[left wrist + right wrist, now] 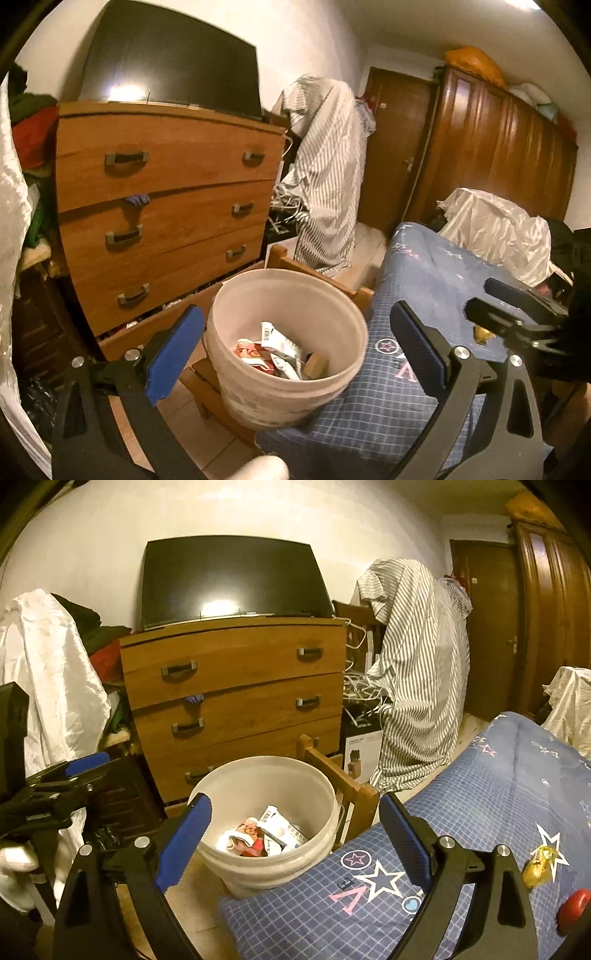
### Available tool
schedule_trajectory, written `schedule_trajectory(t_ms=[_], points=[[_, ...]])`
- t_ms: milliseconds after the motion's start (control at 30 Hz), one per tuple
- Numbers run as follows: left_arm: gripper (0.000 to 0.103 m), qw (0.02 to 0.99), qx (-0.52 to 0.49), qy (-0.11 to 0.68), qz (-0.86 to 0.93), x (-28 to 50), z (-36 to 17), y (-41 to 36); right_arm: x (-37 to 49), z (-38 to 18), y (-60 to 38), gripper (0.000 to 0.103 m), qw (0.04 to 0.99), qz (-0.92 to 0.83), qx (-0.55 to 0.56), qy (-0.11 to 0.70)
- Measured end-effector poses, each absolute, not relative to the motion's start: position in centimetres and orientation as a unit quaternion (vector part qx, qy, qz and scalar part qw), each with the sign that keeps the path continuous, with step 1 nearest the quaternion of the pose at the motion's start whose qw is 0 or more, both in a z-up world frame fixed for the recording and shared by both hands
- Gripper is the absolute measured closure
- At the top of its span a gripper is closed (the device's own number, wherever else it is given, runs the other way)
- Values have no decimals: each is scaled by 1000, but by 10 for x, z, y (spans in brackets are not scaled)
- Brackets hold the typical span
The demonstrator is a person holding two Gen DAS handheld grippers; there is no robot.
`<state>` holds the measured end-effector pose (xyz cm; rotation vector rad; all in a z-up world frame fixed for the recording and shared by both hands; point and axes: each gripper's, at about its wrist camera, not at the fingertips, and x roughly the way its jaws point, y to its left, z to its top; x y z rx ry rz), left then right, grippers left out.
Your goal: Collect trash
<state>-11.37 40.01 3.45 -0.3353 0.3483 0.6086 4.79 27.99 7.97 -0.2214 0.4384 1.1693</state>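
A white plastic bucket (pixel 255 295) (pixel 258 779) stands on the floor by the bed's corner, holding crumpled wrappers (pixel 280 350) (pixel 273 834) and a small brown block (pixel 316 365). My left gripper (pixel 295 350) is open, its blue pads on either side of the bucket in view, nothing between them. My right gripper (pixel 295 834) is also open and empty, facing the bucket from a little farther back. On the blue checked bedspread (pixel 480 812) lie a yellow wrapper (pixel 539 864) and a red round thing (pixel 574 904). The other gripper shows at each frame's edge.
A wooden chest of drawers (pixel 166 206) (pixel 236 701) with a dark screen (pixel 229 579) on top stands behind the bucket. A striped cloth (pixel 417 683) drapes over something to its right. A wooden bed post (pixel 343 779), a dark wardrobe (pixel 498 155) and a door (pixel 395 147) lie beyond.
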Motion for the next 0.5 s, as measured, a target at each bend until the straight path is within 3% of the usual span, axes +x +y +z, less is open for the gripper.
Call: schedule_trajectory(t_ms=[500], points=[[6,930,-110,174,304,-112,42,360,39,81,256,11,806,550,-72,205]])
